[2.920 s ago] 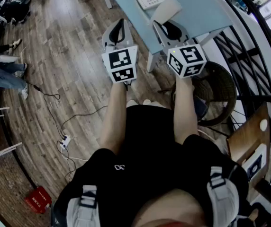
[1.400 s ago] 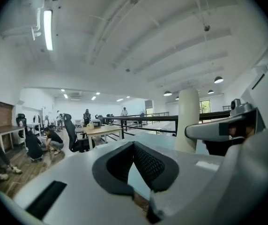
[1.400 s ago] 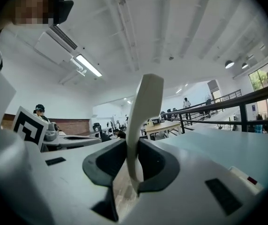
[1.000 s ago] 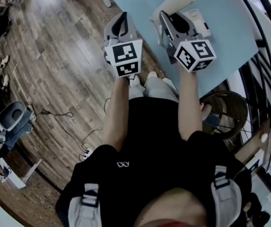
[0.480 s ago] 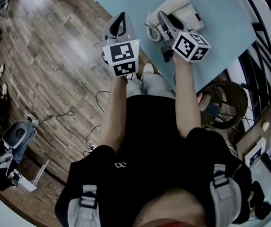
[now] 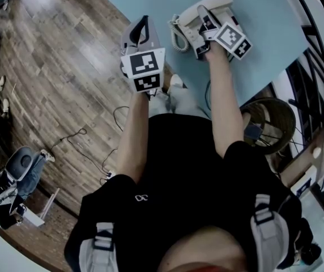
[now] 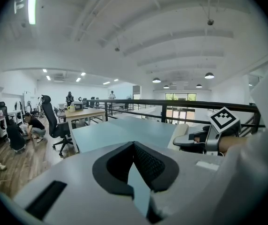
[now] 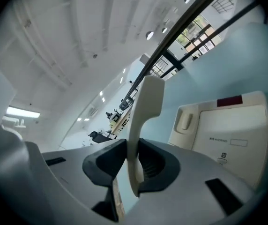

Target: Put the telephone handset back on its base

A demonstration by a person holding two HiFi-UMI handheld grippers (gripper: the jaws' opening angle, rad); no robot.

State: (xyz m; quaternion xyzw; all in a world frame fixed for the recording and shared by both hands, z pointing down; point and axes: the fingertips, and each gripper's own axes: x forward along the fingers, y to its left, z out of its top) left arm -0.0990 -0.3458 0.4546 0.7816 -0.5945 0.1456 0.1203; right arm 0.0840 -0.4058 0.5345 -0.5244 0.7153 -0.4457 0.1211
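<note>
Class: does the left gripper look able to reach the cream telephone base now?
Probably yes: the left gripper, empty, hangs just beside the cream telephone base, with only bare light-blue table between them.

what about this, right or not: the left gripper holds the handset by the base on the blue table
No: the right gripper holds the handset, as the right gripper view shows; the left gripper holds nothing. It is by the base on the blue table.
</note>
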